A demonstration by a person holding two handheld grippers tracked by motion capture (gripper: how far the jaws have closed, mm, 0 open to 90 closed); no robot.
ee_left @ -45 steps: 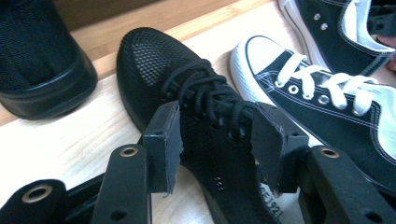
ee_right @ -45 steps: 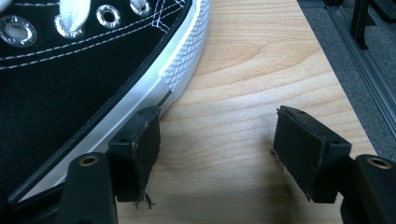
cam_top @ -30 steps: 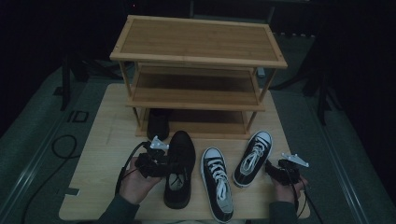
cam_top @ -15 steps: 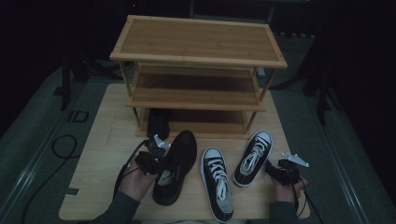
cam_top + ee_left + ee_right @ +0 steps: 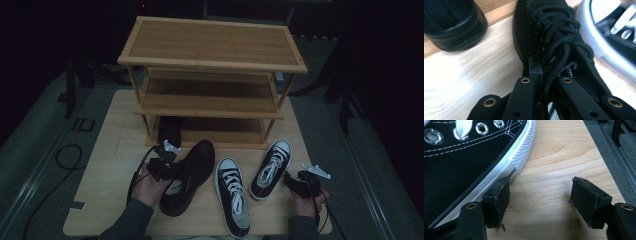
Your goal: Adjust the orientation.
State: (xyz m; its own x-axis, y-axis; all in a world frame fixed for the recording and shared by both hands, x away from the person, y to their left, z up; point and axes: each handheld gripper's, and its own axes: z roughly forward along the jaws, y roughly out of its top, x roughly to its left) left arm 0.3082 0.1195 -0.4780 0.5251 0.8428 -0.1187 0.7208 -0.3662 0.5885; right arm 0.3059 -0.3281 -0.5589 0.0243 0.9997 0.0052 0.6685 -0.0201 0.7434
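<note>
L gripper [image 5: 167,167]: jaws just closed, clamped on black shoe's [image 5: 187,176] side wall by the laces
Black shoe: on table [image 5: 100,175], front-left of rack [image 5: 212,75], toe twd rack
R gripper [image 5: 298,182]: jaws apart, nothing gripped; one pad right beside sneaker [image 5: 270,169] sole
2nd sneaker [image 5: 232,195]: btw the two shoes

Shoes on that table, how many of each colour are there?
All-black shoes: 2, the black lace-up shoe in the left gripper and another black shoe at the bamboo rack's bottom shelf.
Black-and-white sneakers: 2, near sneaker, far sneaker.
Total: 4 shoes.
</note>
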